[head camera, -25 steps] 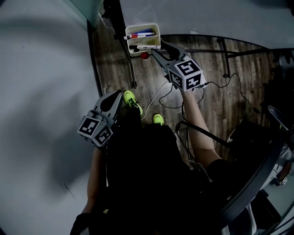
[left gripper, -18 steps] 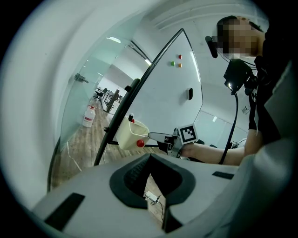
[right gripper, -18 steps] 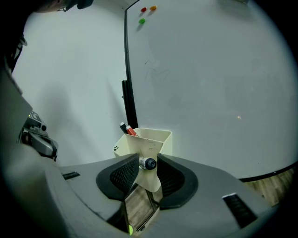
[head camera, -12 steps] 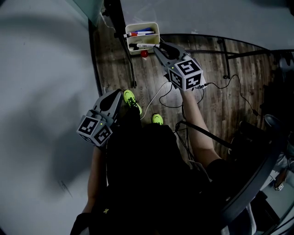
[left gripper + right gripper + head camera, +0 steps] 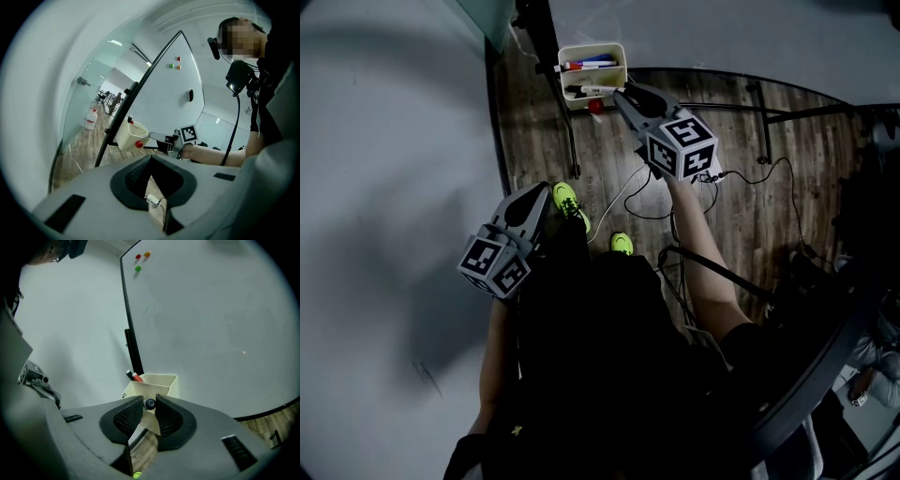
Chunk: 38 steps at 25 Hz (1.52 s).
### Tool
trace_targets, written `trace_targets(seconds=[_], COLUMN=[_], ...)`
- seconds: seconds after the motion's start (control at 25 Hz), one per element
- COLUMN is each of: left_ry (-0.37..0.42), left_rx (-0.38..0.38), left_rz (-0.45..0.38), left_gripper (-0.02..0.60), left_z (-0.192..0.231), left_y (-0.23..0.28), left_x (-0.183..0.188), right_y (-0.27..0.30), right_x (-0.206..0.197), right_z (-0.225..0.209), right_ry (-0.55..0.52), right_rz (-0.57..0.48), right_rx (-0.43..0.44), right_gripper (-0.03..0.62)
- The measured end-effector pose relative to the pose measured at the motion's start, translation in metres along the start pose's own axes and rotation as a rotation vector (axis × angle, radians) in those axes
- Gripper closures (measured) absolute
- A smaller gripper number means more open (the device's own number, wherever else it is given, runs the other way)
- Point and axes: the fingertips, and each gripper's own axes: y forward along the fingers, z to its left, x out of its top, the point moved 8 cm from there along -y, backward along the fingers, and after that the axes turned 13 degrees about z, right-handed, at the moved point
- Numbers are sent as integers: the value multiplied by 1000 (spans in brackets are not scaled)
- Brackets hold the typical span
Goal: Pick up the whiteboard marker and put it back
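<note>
A white holder box (image 5: pixel 621 58) hangs on the whiteboard (image 5: pixel 211 324); it also shows in the right gripper view (image 5: pixel 161 383) and the left gripper view (image 5: pixel 125 136). A white marker with a dark end (image 5: pixel 592 91) lies across the box. My right gripper (image 5: pixel 622 93) reaches to that marker's right end. Its jaws have just been closing, and the marker's round dark end (image 5: pixel 149 403) sits pinched between the tips of my right gripper (image 5: pixel 149 407). My left gripper (image 5: pixel 542 190) hangs low at the left, away from the box, its jaws (image 5: pixel 150 158) meeting at the tips with nothing between them.
More markers, blue and red (image 5: pixel 589 66), lie in the box, and a red knob (image 5: pixel 595 107) sits on its front. Coloured magnets (image 5: pixel 138 256) stick high on the board. Black stand legs (image 5: pixel 567 141) and cables (image 5: pixel 656 202) cross the wooden floor.
The right gripper has edged up toward the box and its jaws have narrowed onto the marker's end. The left gripper has stayed put.
</note>
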Motion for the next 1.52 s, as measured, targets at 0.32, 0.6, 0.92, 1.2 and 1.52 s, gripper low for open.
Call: trace_targets(seconds=[0.32,0.6,0.92,1.2,1.52], left_ry=[2,4,12,26,35], left_rx=[-3,-11,-17,-26,-24], left_rz=[-6,-16,-28,-33,-51], left_gripper=[548,548,548,549,549], left_z=[-1,-8,-12,-21,-32], left_y=[-1,-2,1,4,11], left_x=[-1,-1,3,6,10], right_y=[-6,-19,-33,-54,-85], right_x=[3,10,17,22,23], right_z=[0,3,10,22,26], right_ry=[44,41,9,-4,12], right_rz=[-46,-70,-77,-97,-136], right_rx=[20,20,17,33,50], right_gripper=[522,521,521,521,521])
